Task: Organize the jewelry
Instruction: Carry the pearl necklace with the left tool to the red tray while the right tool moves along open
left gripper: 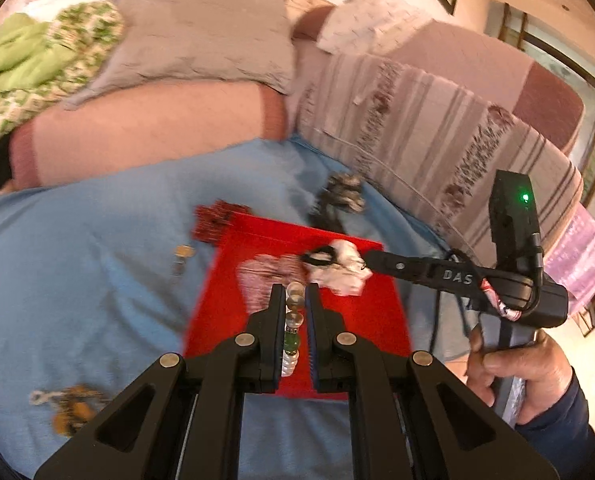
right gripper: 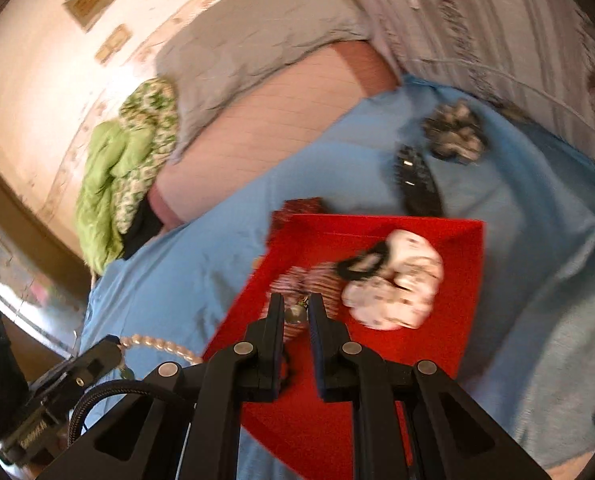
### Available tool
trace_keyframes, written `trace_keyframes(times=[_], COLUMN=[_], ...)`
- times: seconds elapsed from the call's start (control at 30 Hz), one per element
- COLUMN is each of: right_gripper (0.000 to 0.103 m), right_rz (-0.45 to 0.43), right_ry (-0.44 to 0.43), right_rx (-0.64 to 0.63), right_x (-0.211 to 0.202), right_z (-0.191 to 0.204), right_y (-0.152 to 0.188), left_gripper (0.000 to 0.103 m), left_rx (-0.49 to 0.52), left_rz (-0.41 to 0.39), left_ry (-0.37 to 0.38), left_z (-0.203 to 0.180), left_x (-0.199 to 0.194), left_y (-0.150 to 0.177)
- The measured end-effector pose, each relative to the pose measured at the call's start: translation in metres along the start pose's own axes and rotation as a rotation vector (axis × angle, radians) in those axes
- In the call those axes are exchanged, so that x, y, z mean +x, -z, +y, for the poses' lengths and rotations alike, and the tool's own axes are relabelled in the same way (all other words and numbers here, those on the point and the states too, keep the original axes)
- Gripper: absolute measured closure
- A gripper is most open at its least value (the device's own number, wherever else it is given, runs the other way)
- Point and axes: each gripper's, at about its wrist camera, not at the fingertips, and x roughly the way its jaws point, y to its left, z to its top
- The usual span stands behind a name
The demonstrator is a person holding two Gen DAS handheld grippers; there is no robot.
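Between your left gripper's [left gripper: 295,294] fingers: one bead necklace [left gripper: 293,328], clear and pearly beads with a green one partway down, clamped, the strand running back toward the camera. The right wrist view shows the same pearl strand [right gripper: 165,346] leading from that gripper [right gripper: 97,360] at lower left toward your right gripper [right gripper: 296,304], whose fingers pinch a round bead [right gripper: 295,313] at the strand's other end. Both tools clenched on the necklace, which hangs above the near part of the tray.

Below: one red tray [left gripper: 377,312], flat on the blue sheet [left gripper: 97,260]. On it:
- striped pink scrunchie [left gripper: 257,280], just ahead of your left fingertips
- white spotted scrunchie [left gripper: 345,272], beside the striped one, touching it
- black hair tie [left gripper: 317,258], lying on the white scrunchie's edge

On the sheet, off the tray:
- dark red beaded item [left gripper: 217,220] at the tray's far left corner, touching it
- small metal piece [left gripper: 182,254], left of the tray, apart; too blurred to identify
- yellow and white item [left gripper: 71,404], near left, well apart; blurred
- grey and black scrunchie [left gripper: 343,190], beyond the tray
- black clip [right gripper: 417,182], between that scrunchie and the tray

Around: pink bolster [left gripper: 149,132] with a grey pillow [left gripper: 201,36] on it, green cloth [left gripper: 21,52] at far left, striped blanket [left gripper: 437,120] at right. Your right hand [left gripper: 525,372], in a dark sleeve, grips its tool's handle at the lower right of the left view
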Motion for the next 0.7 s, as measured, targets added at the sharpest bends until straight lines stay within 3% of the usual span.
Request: trace_keyframes(times=[0.1,0.33,0.7], right_gripper=[0.09,0.09,0.09], right_rz=[0.021,0.105,0.167], right_ry=[0.029,0.054,0.084], right_rx=[0.024,0.074,0.12], right_x=[0.001,0.022,0.041], right_z=[-0.015,-0.038,-0.049], right_y=[0.002,0.008,0.014], left_gripper=[0.094,0.094,0.094], left_rx=[-0.002,0.021,0.005], left_rz=[0.056,0.146,0.189], left_ry=[0.041,0.038,-0.026], left_z=[-0.019,-0.034,-0.017], left_x=[0.032,0.082,0.1], left_y=[0.004,0.018,0.035])
